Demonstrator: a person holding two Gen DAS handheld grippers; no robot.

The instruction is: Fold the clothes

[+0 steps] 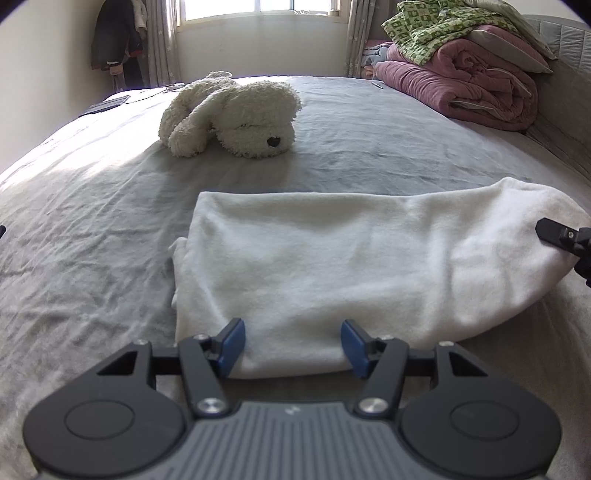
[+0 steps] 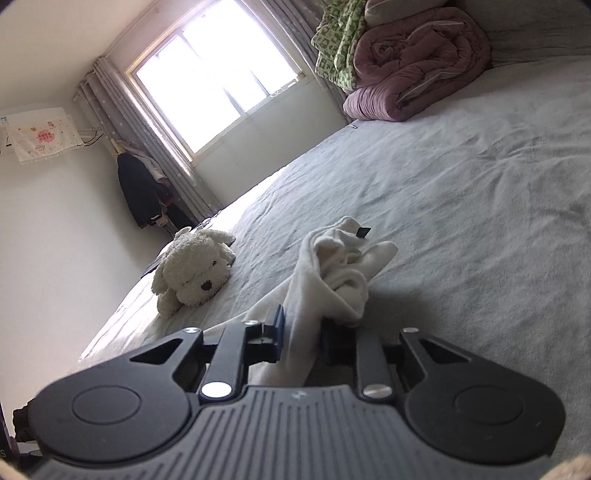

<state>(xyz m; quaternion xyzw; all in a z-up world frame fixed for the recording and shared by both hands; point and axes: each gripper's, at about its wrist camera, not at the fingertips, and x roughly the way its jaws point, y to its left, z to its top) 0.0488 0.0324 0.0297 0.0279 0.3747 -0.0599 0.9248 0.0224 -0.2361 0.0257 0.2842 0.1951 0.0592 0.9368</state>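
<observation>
On the grey bed [image 1: 92, 229], my right claw [image 2: 301, 332] pinches the white garment's [image 1: 314, 266] bunched end to lift it over, while my left claw [image 1: 291, 345], half-open, straddles the near edge as anchor.

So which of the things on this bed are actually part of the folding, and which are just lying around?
Part of the job:
- white garment
- right gripper, clamped on a bunched end of it
- left gripper, jaws open around its near edge

Just lying about:
- plush dog
- purple quilt
- green patterned blanket
</observation>
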